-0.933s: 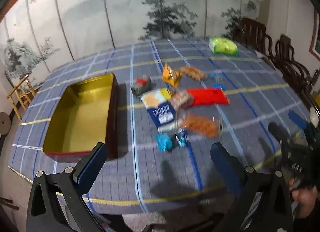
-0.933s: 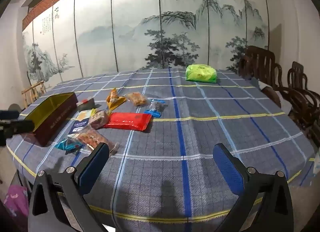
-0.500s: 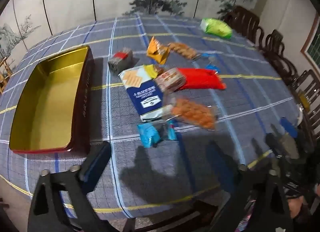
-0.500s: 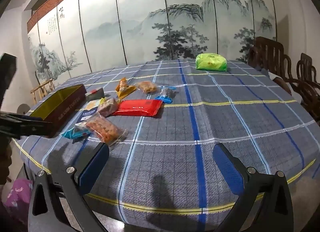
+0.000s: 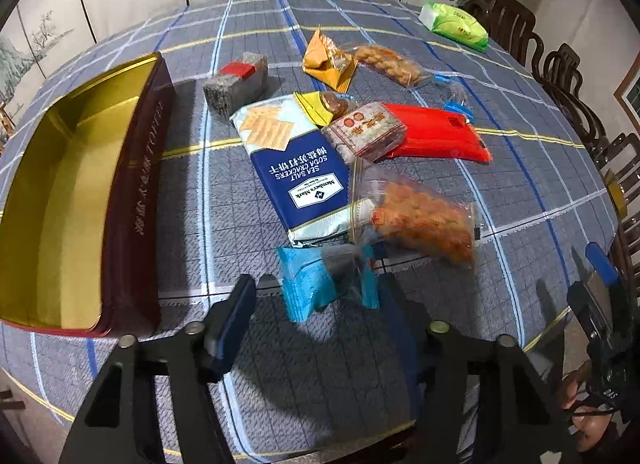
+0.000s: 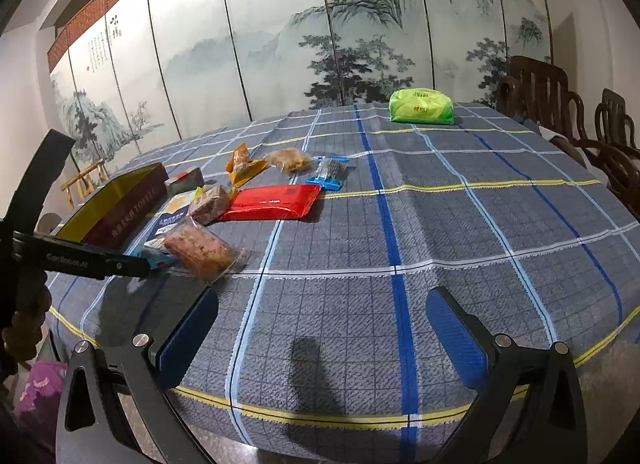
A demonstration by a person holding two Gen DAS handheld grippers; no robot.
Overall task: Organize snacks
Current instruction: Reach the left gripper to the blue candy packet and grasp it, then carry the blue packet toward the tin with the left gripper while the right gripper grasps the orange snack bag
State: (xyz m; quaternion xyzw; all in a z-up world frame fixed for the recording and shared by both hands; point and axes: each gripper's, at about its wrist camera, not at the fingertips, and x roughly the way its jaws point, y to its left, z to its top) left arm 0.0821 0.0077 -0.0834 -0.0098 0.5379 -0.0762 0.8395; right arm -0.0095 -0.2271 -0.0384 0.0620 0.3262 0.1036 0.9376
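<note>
Left gripper dropped in close over nearest snack since a second back; jaws closing, light-blue wrapped snack between pads, not yet pinched. Gold-lined tin just left, empty. Right gripper wide open, empty-handed, above bare tablecloth. First pick likely imminent.

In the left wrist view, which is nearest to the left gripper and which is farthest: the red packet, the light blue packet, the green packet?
1. light blue packet, just ahead of the left gripper, whose jaws are closing.
2. red packet, mid-table, right of centre.
3. green packet, far right edge.
</note>
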